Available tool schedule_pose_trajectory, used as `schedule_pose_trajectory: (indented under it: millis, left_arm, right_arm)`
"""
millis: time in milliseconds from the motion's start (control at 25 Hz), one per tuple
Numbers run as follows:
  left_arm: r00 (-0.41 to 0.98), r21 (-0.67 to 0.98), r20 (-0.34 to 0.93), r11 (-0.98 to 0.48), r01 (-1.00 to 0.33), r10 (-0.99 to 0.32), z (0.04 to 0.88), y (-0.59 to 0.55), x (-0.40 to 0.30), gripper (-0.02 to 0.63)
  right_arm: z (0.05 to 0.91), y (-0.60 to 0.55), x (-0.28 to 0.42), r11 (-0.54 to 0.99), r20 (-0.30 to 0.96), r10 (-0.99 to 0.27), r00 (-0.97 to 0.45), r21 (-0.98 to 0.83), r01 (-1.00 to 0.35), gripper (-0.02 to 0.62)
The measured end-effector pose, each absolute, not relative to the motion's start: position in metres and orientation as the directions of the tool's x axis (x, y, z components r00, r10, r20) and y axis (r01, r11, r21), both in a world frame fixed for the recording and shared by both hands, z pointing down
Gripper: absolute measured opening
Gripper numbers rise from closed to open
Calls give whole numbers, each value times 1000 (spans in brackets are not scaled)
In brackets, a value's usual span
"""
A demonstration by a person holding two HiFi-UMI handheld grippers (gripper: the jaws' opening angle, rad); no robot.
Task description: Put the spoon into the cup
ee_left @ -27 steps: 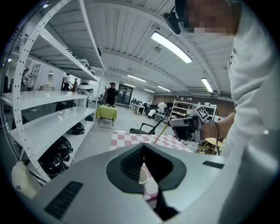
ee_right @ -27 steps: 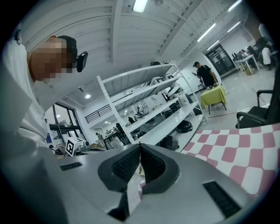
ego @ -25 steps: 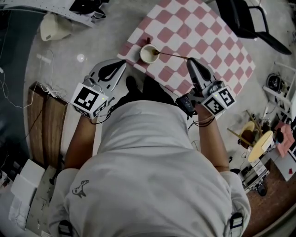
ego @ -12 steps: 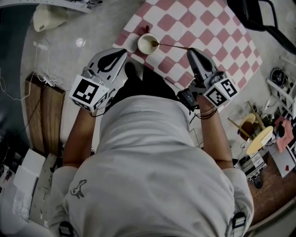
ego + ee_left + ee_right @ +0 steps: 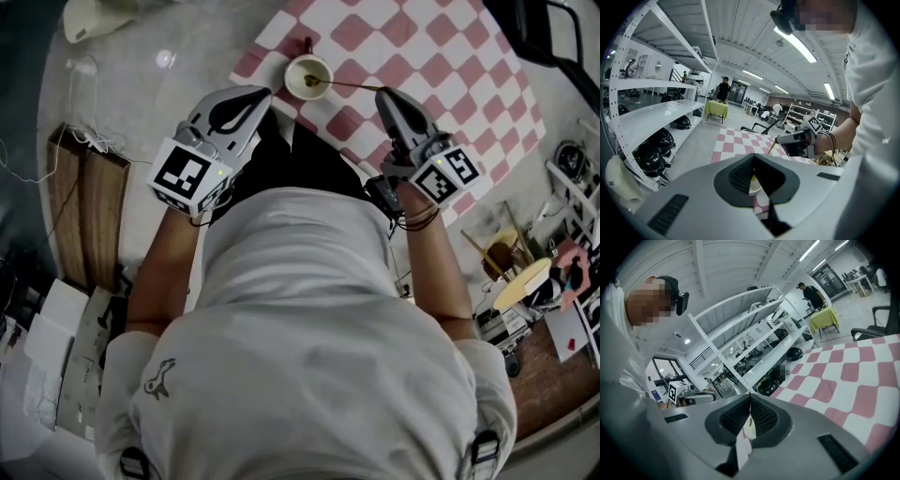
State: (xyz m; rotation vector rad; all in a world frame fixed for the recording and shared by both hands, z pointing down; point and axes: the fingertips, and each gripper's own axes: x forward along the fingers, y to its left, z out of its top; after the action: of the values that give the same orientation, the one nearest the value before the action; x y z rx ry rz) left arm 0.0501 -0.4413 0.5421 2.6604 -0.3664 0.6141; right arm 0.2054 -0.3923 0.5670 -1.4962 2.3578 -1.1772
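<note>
The spoon [image 5: 349, 85] has its bowl down inside the cup [image 5: 293, 67], and its thin handle runs out over the rim to the right, almost level. At the far end of that handle is the right gripper [image 5: 383, 93], jaws pinched tight on the tip. In the right gripper view [image 5: 750, 398] the two pads meet around the thin handle, with the pale cup [image 5: 750, 432] showing beyond them.

The cup stands near the edge of the pink-and-white checked cloth [image 5: 427, 37], a small dark thing just behind it that I can't make out. The left gripper [image 5: 266, 92] hangs close beside the cup, jaws together and holding nothing. In its own view [image 5: 753, 157] the cup [image 5: 755, 186] shows past the closed tips, with the right gripper [image 5: 782, 139] and the slanting spoon [image 5: 772, 146] above. White shelving [image 5: 656, 112] holding dark helmets [image 5: 649, 157] lines the left.
</note>
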Motion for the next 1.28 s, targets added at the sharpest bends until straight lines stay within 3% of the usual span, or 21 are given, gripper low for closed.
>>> schedule_pose_trajectory:
  millis: [1280]
  left_arm:
    - [832,318,524,-864,-391,-184,580,-447,47,14]
  right_arm:
    - [638,-419,182,175,329,-750,-573,-737,-653,35]
